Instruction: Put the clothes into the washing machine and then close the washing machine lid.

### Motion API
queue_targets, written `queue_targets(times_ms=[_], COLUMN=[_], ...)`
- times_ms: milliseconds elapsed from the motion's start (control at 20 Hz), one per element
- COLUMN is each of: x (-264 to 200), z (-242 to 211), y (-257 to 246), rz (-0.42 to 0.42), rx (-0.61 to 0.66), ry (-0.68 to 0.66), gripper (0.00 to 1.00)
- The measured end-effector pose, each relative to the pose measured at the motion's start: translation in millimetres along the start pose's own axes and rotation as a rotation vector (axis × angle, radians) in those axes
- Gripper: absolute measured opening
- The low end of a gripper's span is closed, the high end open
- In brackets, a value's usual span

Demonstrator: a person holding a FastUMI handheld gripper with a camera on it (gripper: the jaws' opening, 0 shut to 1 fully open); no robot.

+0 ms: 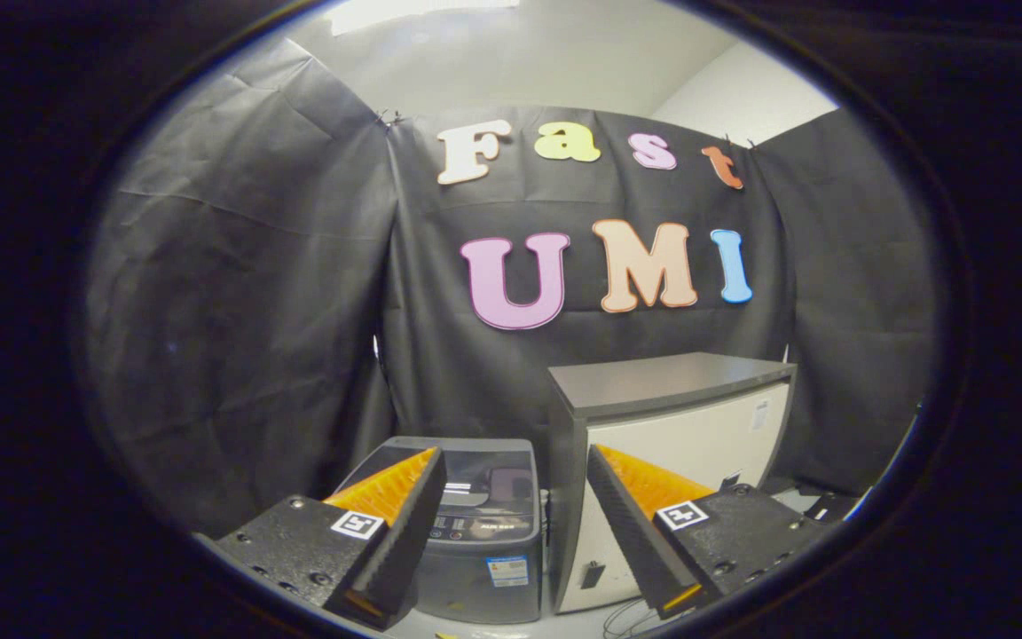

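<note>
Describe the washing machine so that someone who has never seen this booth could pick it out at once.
Start at the black cloth wall at the back, then look down to the two boxes standing before it. The washing machine is the low grey one, beside the taller white cabinet and just beyond the open gripper. Its dark glossy lid and front control strip set it apart.

The booth is dim, its light coming from overhead — a bright strip glares on the white ceiling (427,13) and the black cloth walls soak most of it up. A pale reflection glints on the glossy dark lid of the grey top-loading washing machine (475,497), seen between the spread-apart jaws. Focus is fair at the centre; the fisheye bends straight lines and darkens and softens toward the rim.
</note>
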State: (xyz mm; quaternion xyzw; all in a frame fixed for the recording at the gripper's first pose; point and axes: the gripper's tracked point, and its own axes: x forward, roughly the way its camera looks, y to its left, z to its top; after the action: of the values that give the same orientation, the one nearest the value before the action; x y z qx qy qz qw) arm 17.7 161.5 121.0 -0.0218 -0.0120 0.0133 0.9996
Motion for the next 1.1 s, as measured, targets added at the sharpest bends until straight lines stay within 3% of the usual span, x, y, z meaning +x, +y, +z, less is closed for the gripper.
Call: queue_targets(times_ms=[450, 700, 900, 1100], x=[-64.9, -102.2, -128.4, -142.4], z=[55.7, 62.4, 50.7, 36.4], y=[-53.2, -80.5, -79.0, -98.6], rz=[-0.029, -0.065, -0.028, -0.078], rx=[-0.007, -0.015, 0.016, -0.013], ry=[-0.069, -0.046, -0.02, -0.024], gripper=[0.96, 0.97, 0.97, 0.97])
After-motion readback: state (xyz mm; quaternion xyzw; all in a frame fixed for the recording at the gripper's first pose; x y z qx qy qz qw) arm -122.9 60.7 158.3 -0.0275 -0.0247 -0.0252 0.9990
